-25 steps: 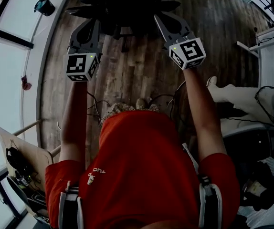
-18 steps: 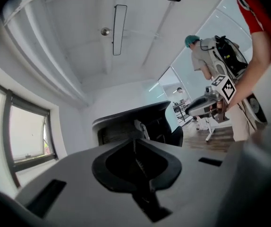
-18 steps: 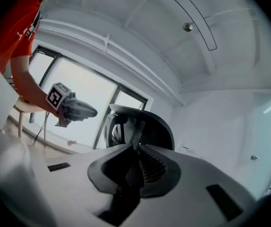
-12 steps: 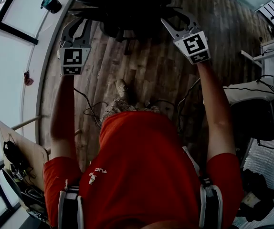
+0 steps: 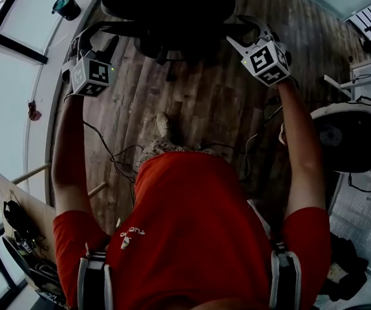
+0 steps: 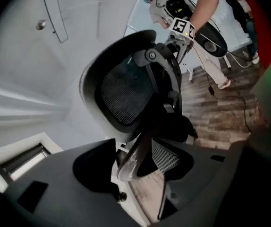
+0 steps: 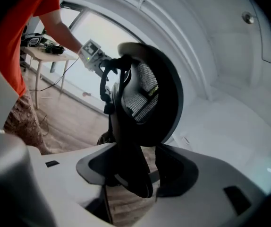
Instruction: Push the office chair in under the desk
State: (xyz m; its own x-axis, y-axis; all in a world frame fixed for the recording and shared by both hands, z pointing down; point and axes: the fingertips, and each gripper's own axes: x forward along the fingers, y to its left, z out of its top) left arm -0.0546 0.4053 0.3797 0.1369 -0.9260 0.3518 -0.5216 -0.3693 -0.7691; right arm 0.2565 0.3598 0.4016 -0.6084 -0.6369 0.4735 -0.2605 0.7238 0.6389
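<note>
A black mesh-backed office chair (image 5: 172, 11) stands at the top of the head view on the wood floor. My left gripper (image 5: 82, 44) is at its left armrest (image 5: 101, 28), my right gripper (image 5: 250, 34) at its right armrest (image 5: 260, 24). In the left gripper view my left gripper (image 6: 135, 167) stands open, its jaws having just been opening, with the armrest's end (image 6: 142, 145) between them. In the right gripper view my right gripper (image 7: 138, 174) has also just been opening and is open around the dark armrest (image 7: 126, 155), below the backrest (image 7: 149, 93).
A wooden table (image 5: 24, 205) with gear stands at the lower left. Cables (image 5: 108, 150) trail over the floor by the person's foot (image 5: 165, 124). A round white-rimmed object (image 5: 347, 134) sits at the right. White wall and window run along the left.
Both grippers moved outward and down to the chair's armrests and rolled. Their jaws went from shut to open. The person stepped closer to the chair.
</note>
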